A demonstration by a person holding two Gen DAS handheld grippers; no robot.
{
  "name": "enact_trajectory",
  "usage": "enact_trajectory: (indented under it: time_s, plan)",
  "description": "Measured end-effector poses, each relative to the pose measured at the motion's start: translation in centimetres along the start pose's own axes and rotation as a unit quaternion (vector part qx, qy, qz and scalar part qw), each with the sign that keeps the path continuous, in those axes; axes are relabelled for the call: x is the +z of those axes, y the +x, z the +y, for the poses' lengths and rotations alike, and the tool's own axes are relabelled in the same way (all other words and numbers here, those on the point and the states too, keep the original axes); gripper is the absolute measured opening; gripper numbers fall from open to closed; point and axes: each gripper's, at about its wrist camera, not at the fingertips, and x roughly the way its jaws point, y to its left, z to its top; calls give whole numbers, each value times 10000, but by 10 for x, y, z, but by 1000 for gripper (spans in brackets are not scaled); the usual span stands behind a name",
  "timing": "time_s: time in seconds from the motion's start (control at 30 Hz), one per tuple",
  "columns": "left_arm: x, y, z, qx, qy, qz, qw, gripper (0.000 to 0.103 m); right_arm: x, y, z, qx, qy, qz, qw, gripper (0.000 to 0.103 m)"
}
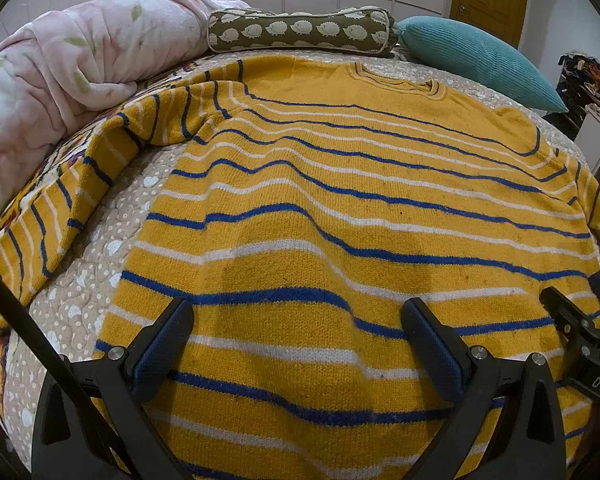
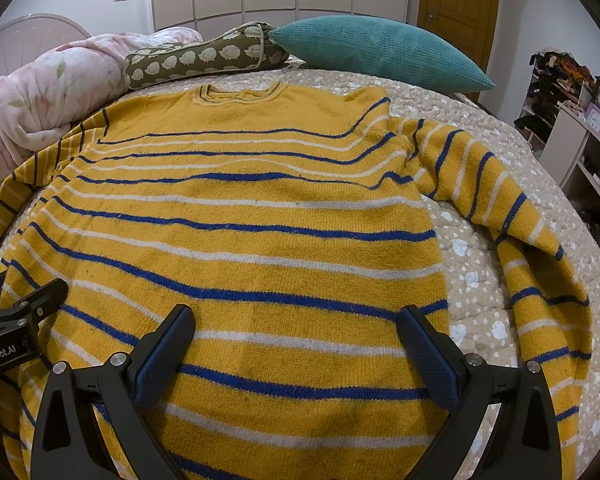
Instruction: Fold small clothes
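A yellow sweater with blue and white stripes point(image 1: 340, 200) lies flat on the bed, collar at the far end; it also shows in the right wrist view point(image 2: 240, 220). Its left sleeve point(image 1: 80, 184) spreads out to the left and its right sleeve point(image 2: 532, 248) to the right. My left gripper point(image 1: 298, 320) is open and empty, above the sweater's lower left part. My right gripper point(image 2: 296, 324) is open and empty, above the lower right part. Each gripper shows at the edge of the other's view: the right gripper point(image 1: 580, 320), the left gripper point(image 2: 24, 304).
The bed has a beige quilted cover point(image 2: 472, 280). A pink floral blanket point(image 1: 60, 72) is bunched at the left. An olive bolster with hedgehogs point(image 1: 300, 32) and a teal pillow point(image 1: 472, 56) lie beyond the collar. Shelves point(image 2: 580, 120) stand at the right.
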Motion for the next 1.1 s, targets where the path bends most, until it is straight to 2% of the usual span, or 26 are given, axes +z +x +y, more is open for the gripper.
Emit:
enact_trajectory:
  time_s: [0.4,0.5,0.57,0.63,0.77,0.83,0.93,0.97,1.0,1.03,1.07,1.1]
  plan:
    - [0,-7,2,-75,-51,-66,9999,102,-3,-1,-2,59,18,32,10000,103]
    - [-3,-29,11,-148,-235,-22,9996,93,-3,0,-3,47,-5,50,10000,103]
    - [-10,-53,25,-557,-409,-102,9976,93,-3,0,-2,52,-3,46,10000,103]
    - [-17,-78,42,-751,-547,-266,9953,93,-3,1,-2,75,8,51,10000,103]
    - [-31,-106,83,-524,-743,-514,9945,93,-3,2,-3,153,47,36,9999,103]
    - [-36,-102,95,-512,-759,-419,9949,93,-3,2,-4,216,87,33,9997,103]
    - [-46,-85,99,-727,-786,-34,9942,91,-4,1,-5,222,89,30,9997,103]
    - [-48,-80,97,-898,-782,76,9929,87,-4,1,-5,223,89,28,9997,103]
    - [-50,-76,97,-976,-761,116,9923,73,-4,1,-5,234,98,23,9997,103]
    - [-51,-74,92,-945,-718,125,9929,50,-4,1,-5,257,114,20,9996,103]
    - [-52,-71,90,-827,-688,138,9941,33,-3,0,-6,297,132,33,9995,103]
    - [-52,-68,88,-707,-677,187,9950,8,-2,0,-8,365,154,57,9992,103]
